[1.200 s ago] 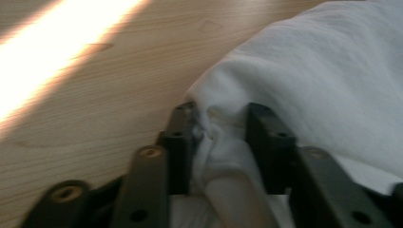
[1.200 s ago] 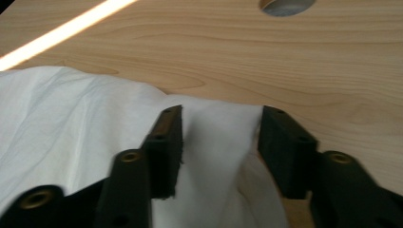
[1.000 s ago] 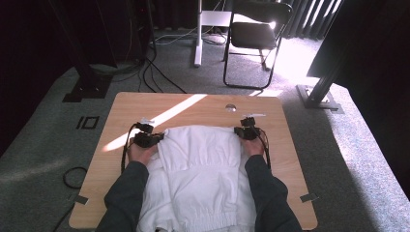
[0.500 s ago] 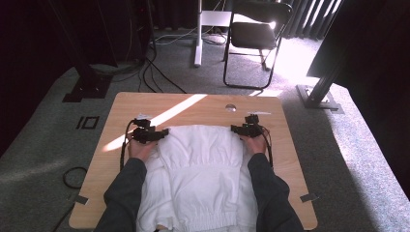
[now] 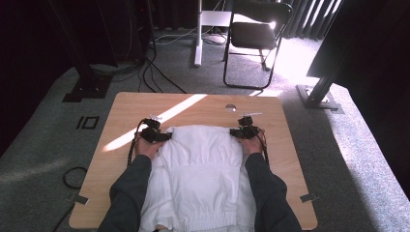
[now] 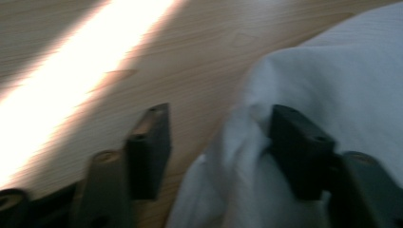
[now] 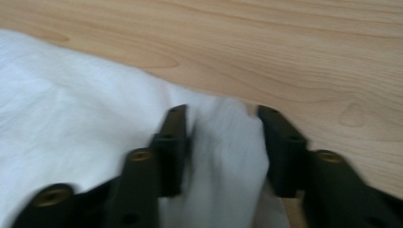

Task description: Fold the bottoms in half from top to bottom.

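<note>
A white garment (image 5: 200, 179) lies flat on the wooden table (image 5: 193, 106), its upper part folded over towards the person. My left gripper (image 5: 157, 135) is at its far left corner. In the left gripper view the left gripper (image 6: 221, 142) is open, with one jaw on bare wood and the other against the garment (image 6: 332, 80). My right gripper (image 5: 241, 131) is at the far right corner. In the right gripper view the right gripper (image 7: 223, 142) has its jaws apart around a raised ridge of the garment (image 7: 71, 109).
A round hole (image 5: 230, 107) sits in the table near its far edge, and a sunlit stripe (image 5: 159, 118) crosses the wood. Beyond the table are a black chair (image 5: 256, 36), floor cables (image 5: 154, 72) and stand bases (image 5: 319, 99). Tape tabs (image 5: 307, 197) mark the near corners.
Both grippers have shifted slightly inward along the garment's far edge. The garment's folded top stays in about the same place.
</note>
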A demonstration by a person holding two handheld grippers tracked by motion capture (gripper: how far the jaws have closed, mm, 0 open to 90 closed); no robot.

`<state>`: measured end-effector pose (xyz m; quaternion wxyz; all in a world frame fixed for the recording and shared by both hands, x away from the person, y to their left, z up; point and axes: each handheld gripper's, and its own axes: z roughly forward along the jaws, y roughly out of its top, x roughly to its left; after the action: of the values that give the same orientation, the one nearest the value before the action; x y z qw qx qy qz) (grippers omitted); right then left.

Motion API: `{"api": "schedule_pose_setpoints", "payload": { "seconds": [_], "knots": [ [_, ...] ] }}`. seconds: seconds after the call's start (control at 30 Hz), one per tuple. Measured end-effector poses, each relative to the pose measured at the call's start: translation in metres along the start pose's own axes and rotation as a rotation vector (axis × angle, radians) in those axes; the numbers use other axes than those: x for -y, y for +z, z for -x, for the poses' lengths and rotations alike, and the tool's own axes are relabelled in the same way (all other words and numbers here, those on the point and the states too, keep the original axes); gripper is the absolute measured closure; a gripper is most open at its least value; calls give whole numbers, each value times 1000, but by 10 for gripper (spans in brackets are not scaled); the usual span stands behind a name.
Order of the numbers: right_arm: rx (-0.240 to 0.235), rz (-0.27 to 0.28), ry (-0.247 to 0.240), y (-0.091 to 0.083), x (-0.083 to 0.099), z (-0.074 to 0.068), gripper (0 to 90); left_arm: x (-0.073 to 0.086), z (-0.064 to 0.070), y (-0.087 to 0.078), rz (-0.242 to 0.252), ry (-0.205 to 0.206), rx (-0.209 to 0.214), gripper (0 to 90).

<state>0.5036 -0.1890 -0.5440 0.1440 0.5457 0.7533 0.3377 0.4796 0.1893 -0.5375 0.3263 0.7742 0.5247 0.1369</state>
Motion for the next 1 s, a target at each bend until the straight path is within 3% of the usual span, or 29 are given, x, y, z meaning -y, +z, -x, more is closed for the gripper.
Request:
{"api": "schedule_pose_setpoints", "payload": {
  "seconds": [0.07, 0.1, 0.23, 0.4, 0.47, 0.53, 0.73, 1.0],
  "knots": [
    [-31, -8, 36, 0, -1, 0, 790, -1, 1, 0, -18, -3, 38, 772],
    [-41, -1, 53, -1, -1, 2, 834, -2, 1, -2, -8, 4, 33, 836],
    [-36, 54, 24, -14, -9, 1, 850, -14, -1, -24, 95, -4, 46, 863],
    [-114, 256, 44, -55, -30, 7, 848, -37, 0, -60, 231, 10, 53, 863],
    [-126, 308, 14, -69, -36, 5, 846, -43, 2, -72, 262, 30, 53, 863],
    [-126, 319, -23, -79, -39, 2, 845, -45, 7, -81, 285, 49, 56, 863],
    [-160, 355, -67, -109, -27, -5, 844, -27, 20, -112, 333, 107, 96, 861],
    [-214, 384, -138, -149, 27, -22, 841, 23, 36, -149, 368, 158, 157, 858]
  ]
}}
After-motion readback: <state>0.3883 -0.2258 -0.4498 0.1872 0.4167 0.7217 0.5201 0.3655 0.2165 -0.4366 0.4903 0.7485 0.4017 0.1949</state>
